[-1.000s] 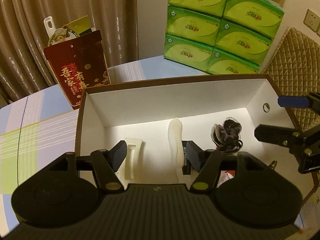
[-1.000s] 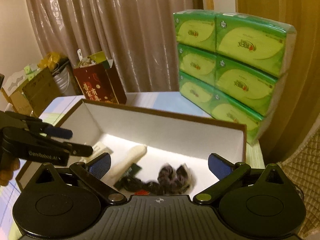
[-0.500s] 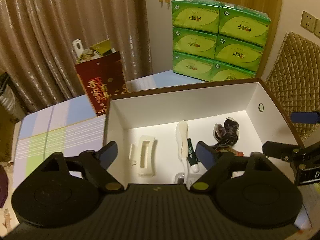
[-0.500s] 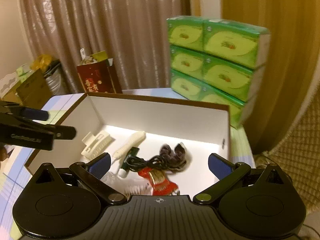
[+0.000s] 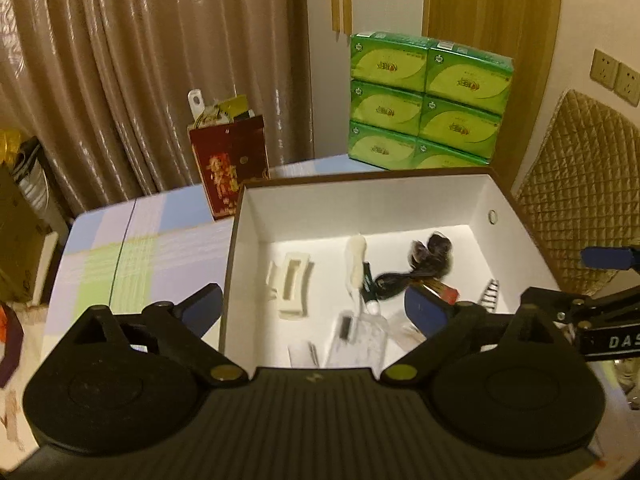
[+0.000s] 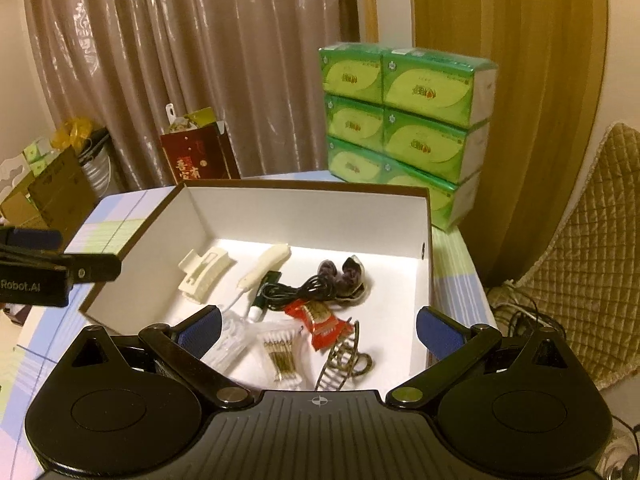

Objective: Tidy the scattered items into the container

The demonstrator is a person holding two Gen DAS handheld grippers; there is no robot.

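White inside, the box (image 6: pixel 308 208) is sitting on the table (image 5: pixel 120 256), holding a cream clip (image 6: pixel 204 274), a black cable (image 6: pixel 304 290), a red packet (image 6: pixel 320 320), cotton swabs (image 6: pixel 280 354) and a metal clip (image 6: pixel 340 360). The left hand-held gripper (image 5: pixel 316 312) and right hand-held gripper (image 6: pixel 318 328) are both hovering spread wide above the box's near edge, gripping nothing.

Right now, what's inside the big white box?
Inside the box: a cream hair clip, black cable, red packet, cotton swabs, metal clip. The gripper body hides the nearest floor.
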